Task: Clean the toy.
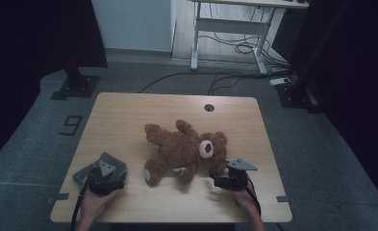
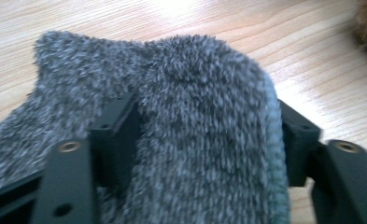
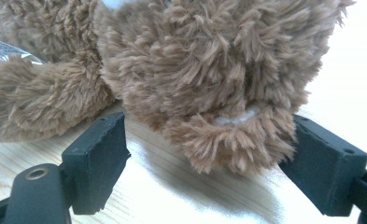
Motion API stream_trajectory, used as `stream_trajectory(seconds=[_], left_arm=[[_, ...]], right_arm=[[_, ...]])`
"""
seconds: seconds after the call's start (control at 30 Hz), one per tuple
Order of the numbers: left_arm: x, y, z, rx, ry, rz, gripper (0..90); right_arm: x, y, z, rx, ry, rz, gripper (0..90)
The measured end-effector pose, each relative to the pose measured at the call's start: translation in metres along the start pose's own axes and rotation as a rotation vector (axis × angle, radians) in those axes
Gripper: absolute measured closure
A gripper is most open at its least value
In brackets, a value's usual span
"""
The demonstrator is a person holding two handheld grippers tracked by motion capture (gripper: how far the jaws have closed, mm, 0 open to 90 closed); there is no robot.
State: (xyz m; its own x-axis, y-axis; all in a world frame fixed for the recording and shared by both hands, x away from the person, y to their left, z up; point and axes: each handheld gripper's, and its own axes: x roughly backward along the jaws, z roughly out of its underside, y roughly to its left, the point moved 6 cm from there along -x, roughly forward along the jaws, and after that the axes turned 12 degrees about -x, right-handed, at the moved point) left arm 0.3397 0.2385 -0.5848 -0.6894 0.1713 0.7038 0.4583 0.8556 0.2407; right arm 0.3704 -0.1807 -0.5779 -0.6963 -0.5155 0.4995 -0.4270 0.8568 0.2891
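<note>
Pale wooden table [image 1: 129,115] is seen under dim light, with a brown teddy bear [image 1: 186,151] lying across it, head toward the right gripper [image 1: 223,179], whose jaws are parted around an ear without pressing. A grey knitted garment [image 2: 195,116] is pinched by the half-closed left gripper [image 2: 204,140] beside the bear's foot.

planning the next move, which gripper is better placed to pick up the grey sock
Left. The left gripper already has the sock between its jaws. The right gripper sits open around the bear's ear, across the table from the sock.
</note>
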Motion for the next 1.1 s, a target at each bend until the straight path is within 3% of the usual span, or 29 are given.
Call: stream_trajectory(seconds=[0.17,0.33,0.47,0.6,0.93,1.07,1.1], left_arm=[[0.001,0.002,0.001,-0.003,-0.002,-0.019,46.1],[0.003,0.004,0.003,-0.047,-0.005,-0.05,59.8],[0.004,0.004,0.003,-0.056,-0.013,-0.054,70.0],[0.007,0.005,0.001,-0.02,-0.046,-0.001,76.0],[0.019,0.01,-0.006,0.064,-0.132,0.065,78.3],[0.029,0.011,-0.012,0.122,-0.199,0.123,78.4],[0.032,0.011,-0.015,0.143,-0.218,0.143,78.9]], right_arm=[[-0.001,-0.001,0.001,-0.002,0.006,0.005,17.3],[-0.001,-0.002,0.001,-0.008,0.006,0.004,17.3],[-0.001,-0.002,0.001,-0.009,0.006,0.003,17.3],[0.0,-0.002,0.001,-0.01,0.007,-0.005,17.3],[0.0,-0.002,0.0,-0.009,0.0,-0.008,20.8],[0.001,-0.002,-0.002,-0.001,-0.015,-0.004,27.4],[0.001,-0.004,-0.003,-0.008,-0.019,0.004,34.2]])
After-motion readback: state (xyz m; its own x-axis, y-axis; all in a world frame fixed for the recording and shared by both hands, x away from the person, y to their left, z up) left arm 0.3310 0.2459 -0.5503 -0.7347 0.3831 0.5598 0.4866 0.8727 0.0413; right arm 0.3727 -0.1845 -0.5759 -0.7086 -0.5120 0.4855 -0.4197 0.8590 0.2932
